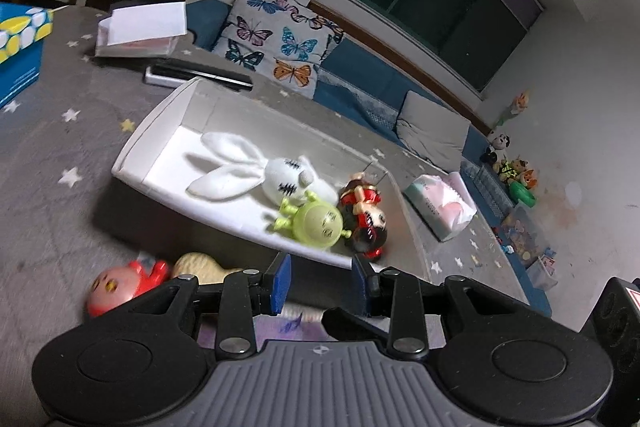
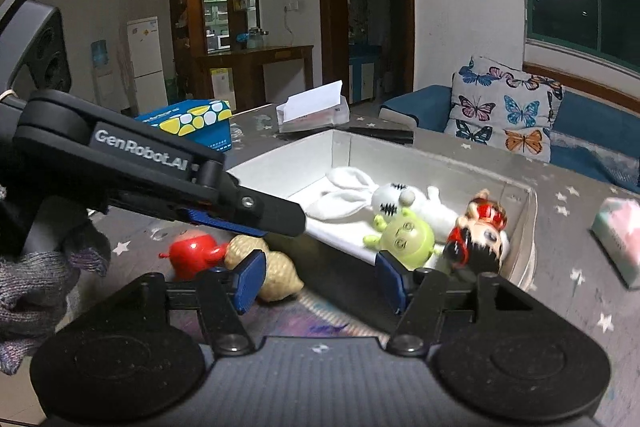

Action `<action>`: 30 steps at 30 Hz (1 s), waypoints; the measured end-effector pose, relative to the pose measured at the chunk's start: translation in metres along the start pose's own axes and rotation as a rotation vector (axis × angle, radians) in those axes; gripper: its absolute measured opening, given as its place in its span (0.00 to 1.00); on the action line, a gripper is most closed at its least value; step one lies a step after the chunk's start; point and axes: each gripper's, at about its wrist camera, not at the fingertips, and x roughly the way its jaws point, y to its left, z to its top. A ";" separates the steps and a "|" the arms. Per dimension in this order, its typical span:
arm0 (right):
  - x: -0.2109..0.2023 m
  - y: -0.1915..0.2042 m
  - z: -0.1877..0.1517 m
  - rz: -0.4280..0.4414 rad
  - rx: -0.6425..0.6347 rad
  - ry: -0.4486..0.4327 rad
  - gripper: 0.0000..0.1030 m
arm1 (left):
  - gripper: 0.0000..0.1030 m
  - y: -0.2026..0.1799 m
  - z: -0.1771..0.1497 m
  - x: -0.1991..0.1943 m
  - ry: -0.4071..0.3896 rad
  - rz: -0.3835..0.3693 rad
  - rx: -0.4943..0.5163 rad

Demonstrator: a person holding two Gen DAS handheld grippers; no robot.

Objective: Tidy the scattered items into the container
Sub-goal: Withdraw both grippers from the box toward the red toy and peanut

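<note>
box [image 2: 520, 223] holds rabbit, green toy, doll | red toy [image 2: 192, 251] and peanut [image 2: 276, 273] lie touching on the table beside the box wall | my left gripper [image 1: 320, 277] apart, empty | my right gripper [image 2: 318, 277] apart, empty | peanut looks light, soft, likely squashy: pinch its waist | red toy looks hard, smooth, may slip: grip across body

One white container [image 2: 420, 157] is seen on the counter [image 2: 568, 307], and three toys are counted inside it: one white plush rabbit [image 2: 394, 201], one green figure [image 2: 408, 239] and one red-and-black doll [image 2: 478, 237]. Two toys are counted on the counter beside its near wall: one red figure [image 2: 192, 253] and one tan peanut-shaped toy [image 2: 276, 269]. Two tissue packs are noted: one blue box [image 2: 192, 123] and one soft pack [image 2: 620, 239].
</note>
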 end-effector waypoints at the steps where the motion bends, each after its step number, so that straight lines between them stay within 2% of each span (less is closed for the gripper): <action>1: 0.000 0.001 -0.003 0.001 0.010 0.001 0.61 | 0.34 0.002 -0.004 -0.003 -0.001 0.002 0.000; 12: -0.002 0.010 -0.030 0.006 0.073 0.016 0.63 | 0.34 0.021 -0.034 -0.020 0.017 0.029 -0.031; 14: -0.001 0.011 -0.033 0.005 0.077 0.020 0.68 | 0.34 0.026 -0.038 -0.021 0.019 0.041 -0.041; 16: -0.001 0.012 -0.036 0.003 0.079 0.021 0.68 | 0.34 0.030 -0.041 -0.023 0.016 0.052 -0.047; 30: 0.014 0.018 -0.042 0.027 0.089 0.051 0.68 | 0.34 0.041 -0.028 -0.020 -0.013 0.064 -0.071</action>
